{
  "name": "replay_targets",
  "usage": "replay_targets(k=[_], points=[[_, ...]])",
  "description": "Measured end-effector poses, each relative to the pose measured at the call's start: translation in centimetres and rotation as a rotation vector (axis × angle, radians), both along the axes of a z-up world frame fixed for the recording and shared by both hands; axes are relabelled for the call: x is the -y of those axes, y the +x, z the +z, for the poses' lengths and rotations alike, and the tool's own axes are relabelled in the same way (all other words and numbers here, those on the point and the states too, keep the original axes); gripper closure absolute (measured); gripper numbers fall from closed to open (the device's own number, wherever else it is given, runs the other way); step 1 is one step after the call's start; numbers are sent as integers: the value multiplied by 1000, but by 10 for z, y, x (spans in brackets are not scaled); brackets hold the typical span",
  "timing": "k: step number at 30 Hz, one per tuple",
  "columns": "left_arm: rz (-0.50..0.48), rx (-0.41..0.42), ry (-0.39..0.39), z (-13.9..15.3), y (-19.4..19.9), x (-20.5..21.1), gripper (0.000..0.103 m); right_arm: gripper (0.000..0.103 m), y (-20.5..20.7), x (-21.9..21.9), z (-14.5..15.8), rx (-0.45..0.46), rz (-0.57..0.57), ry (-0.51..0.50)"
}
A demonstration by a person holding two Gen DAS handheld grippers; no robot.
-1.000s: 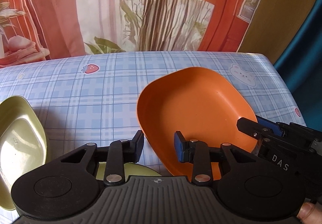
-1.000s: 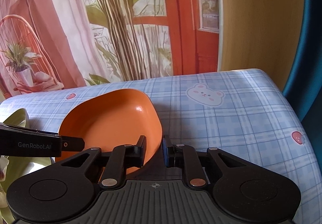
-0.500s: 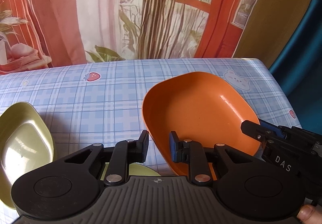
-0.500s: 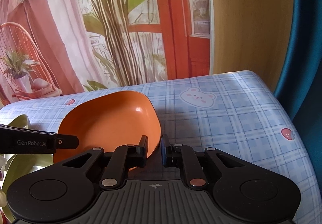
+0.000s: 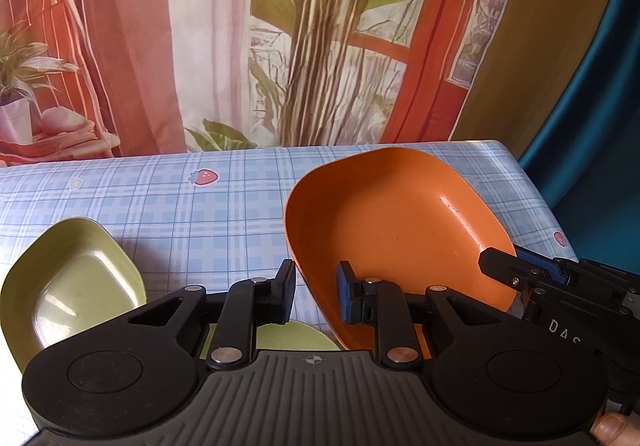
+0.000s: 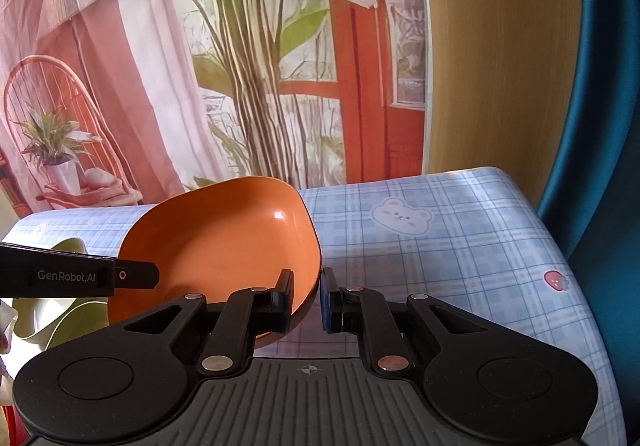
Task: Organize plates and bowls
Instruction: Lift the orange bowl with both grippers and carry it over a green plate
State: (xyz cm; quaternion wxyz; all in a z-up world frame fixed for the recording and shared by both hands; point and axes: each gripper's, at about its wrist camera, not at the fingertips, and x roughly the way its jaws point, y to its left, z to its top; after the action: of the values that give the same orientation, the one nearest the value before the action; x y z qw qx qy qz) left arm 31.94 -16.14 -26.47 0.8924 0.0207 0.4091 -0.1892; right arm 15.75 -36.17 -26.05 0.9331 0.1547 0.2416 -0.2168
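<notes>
Your open room is the far and right of the bench (image 6: pixel 440 270), bare cloth up to the backdrop (image 6: pixel 240 65). On the left a green bowl (image 5: pixel 76 286) and a green dish (image 5: pixel 296 338) lie close under your jaws. The tilted orange bowl (image 5: pixel 396 234) fills the middle, spanning both grippers.

hidden: flat pale-green plate (image 5: pixel 296 334) mostly tucked under the left tongs | cut off: fingertip (image 5: pixel 610 428) at the corner | squarish green bowl (image 6: pixel 60 310) half behind tong arm
</notes>
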Motion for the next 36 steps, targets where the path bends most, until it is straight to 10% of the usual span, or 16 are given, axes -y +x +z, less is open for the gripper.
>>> replay_targets(k=[36], points=[[54, 53, -64, 25, -54, -118, 80, 90, -5, -127, 24, -18, 92, -14]])
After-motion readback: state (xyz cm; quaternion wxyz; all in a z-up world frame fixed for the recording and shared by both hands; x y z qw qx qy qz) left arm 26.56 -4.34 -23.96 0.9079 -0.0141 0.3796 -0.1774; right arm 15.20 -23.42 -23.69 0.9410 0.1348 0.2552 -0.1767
